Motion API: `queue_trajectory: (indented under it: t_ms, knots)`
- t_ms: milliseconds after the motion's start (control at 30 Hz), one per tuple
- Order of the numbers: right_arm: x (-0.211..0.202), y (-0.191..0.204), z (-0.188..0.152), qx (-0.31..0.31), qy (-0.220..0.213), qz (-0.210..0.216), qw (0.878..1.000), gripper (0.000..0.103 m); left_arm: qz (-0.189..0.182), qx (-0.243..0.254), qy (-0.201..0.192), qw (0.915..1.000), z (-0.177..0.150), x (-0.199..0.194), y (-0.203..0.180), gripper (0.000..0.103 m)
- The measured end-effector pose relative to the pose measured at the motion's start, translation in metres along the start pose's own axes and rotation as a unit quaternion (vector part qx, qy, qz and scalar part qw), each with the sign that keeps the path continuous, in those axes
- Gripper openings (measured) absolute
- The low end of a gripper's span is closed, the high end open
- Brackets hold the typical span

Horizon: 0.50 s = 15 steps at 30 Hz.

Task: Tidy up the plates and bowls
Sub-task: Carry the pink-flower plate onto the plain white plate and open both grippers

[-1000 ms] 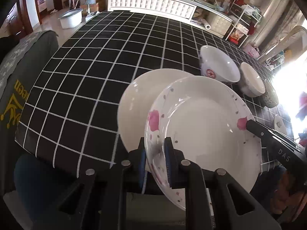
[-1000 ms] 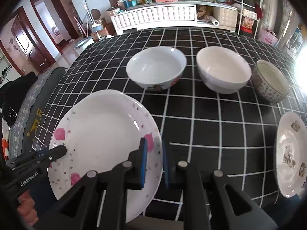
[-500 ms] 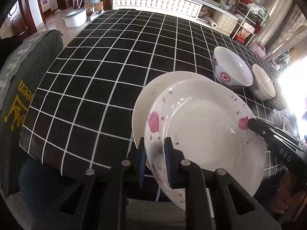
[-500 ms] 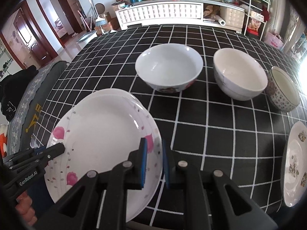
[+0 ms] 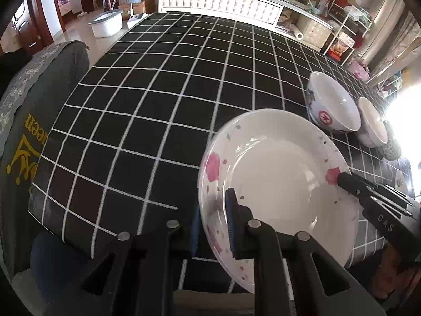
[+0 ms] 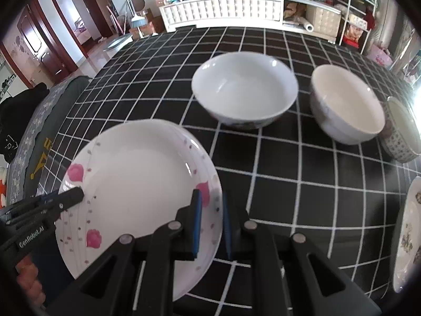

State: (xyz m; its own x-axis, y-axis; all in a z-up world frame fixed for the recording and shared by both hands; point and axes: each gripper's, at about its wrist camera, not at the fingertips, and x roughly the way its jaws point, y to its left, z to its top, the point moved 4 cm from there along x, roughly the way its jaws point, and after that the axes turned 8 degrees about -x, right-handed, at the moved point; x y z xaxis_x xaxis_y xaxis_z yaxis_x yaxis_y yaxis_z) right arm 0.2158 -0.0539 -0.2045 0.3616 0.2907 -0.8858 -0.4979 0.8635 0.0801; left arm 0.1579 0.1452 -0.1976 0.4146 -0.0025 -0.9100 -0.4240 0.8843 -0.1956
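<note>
A white plate with pink flowers (image 5: 279, 181) (image 6: 136, 181) hangs low over the near edge of the black checked table (image 5: 158, 92), held by both grippers. My left gripper (image 5: 213, 210) is shut on its left rim, one pad above and one below. Over on the opposite rim my right gripper (image 6: 210, 197) is shut too. Each view catches the other gripper's tip on the far rim. Under the held plate lies a plain white plate, of which only a thin sliver (image 6: 181, 129) shows in the right wrist view.
Beyond the plates a large white bowl (image 6: 244, 87), a second white bowl (image 6: 347, 102) and a small patterned bowl (image 6: 402, 131) stand in a row. A patterned plate (image 6: 410, 231) lies at the right edge. A grey-covered chair (image 5: 39, 105) stands at the table's left.
Both grippers carried the flowered plate across over the plain white plate, which now is almost wholly covered. The bowls look closer. Both grips are unchanged.
</note>
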Motion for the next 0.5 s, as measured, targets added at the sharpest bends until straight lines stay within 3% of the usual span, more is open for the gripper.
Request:
queue_trajectory:
  t_ms: [167, 500]
  knots:
    - [0.001, 0.004, 0.004, -0.011, -0.005, -0.014, 1.0, 0.019, -0.011, -0.008, 0.018, 0.9998, 0.002, 0.012, 0.006, 0.016]
    - [0.004, 0.008, 0.004, -0.016, 0.001, -0.027, 1.0, 0.019, -0.014, 0.002, 0.009, 0.9999, -0.001, 0.014, 0.005, 0.016]
